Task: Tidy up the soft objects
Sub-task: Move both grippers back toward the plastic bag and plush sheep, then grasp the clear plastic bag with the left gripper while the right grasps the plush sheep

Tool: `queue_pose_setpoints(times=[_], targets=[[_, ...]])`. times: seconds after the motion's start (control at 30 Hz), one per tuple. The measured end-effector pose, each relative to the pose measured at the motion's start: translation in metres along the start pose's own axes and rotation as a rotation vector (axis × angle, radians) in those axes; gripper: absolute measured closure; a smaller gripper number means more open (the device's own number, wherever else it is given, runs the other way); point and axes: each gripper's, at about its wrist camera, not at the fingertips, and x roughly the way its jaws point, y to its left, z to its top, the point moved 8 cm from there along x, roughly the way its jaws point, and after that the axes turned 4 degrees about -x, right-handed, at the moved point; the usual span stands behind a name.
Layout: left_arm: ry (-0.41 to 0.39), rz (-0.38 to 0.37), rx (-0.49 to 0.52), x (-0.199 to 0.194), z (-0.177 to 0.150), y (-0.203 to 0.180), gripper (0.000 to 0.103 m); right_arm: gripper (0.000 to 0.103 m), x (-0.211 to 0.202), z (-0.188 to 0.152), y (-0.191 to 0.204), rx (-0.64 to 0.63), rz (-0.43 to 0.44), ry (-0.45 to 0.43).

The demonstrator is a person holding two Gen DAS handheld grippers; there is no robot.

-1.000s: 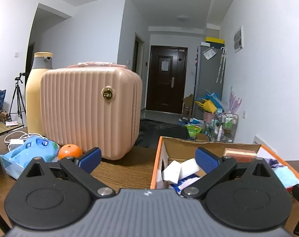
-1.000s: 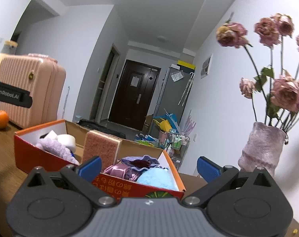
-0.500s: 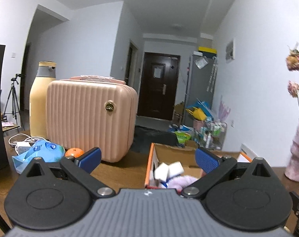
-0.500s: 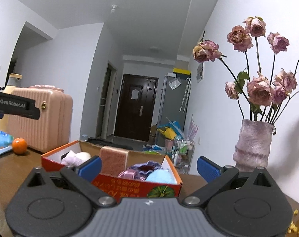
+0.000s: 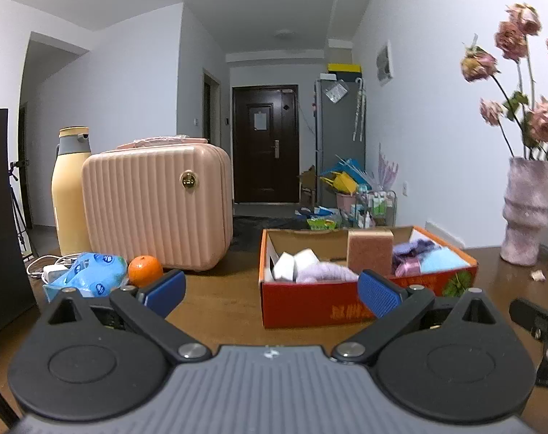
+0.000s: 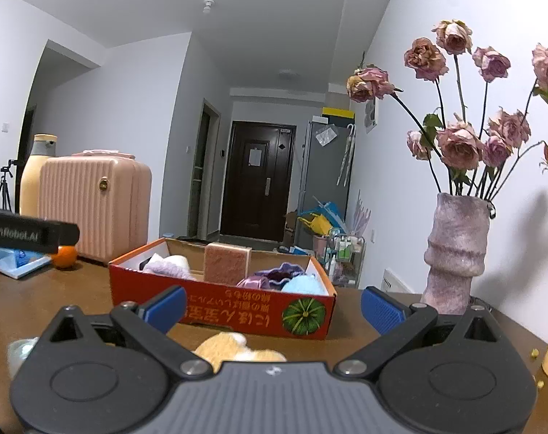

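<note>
The wooden table carries an orange cardboard box already packed with soft things: a rust-coloured sponge standing upright, a purple cloth, a light-blue cloth and white pieces at the far left end. Just in front of the box, close under the right gripper, lies a cream plush item — judged the next thing to go in. Both the right gripper and the left gripper stand wide, holding nothing. To do it well, the right should tip down over the plush, pinch its bulk rather than a loose edge, then lift clear of the box wall. The pink case and yellow flask stand well apart; the vase of dried roses sits near on the right — a swing hazard. An orange and blue tissue pack lie left.
</note>
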Motion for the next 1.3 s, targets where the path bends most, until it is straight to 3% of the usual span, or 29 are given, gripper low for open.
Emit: queue_pose_setpoints(times=[0.57,1.3], targets=[[0.075,-0.078,0.022,-0.055,-0.037,-0.005,0.0,0.0,-0.048,-0.014,0.009,0.036,0.038,0.046],[0.188,-0.09,0.049,-0.06,-0.068,-0.009,0.0,0.0,-0.059,-0.027,0.015,0.075,0.075,0.129]])
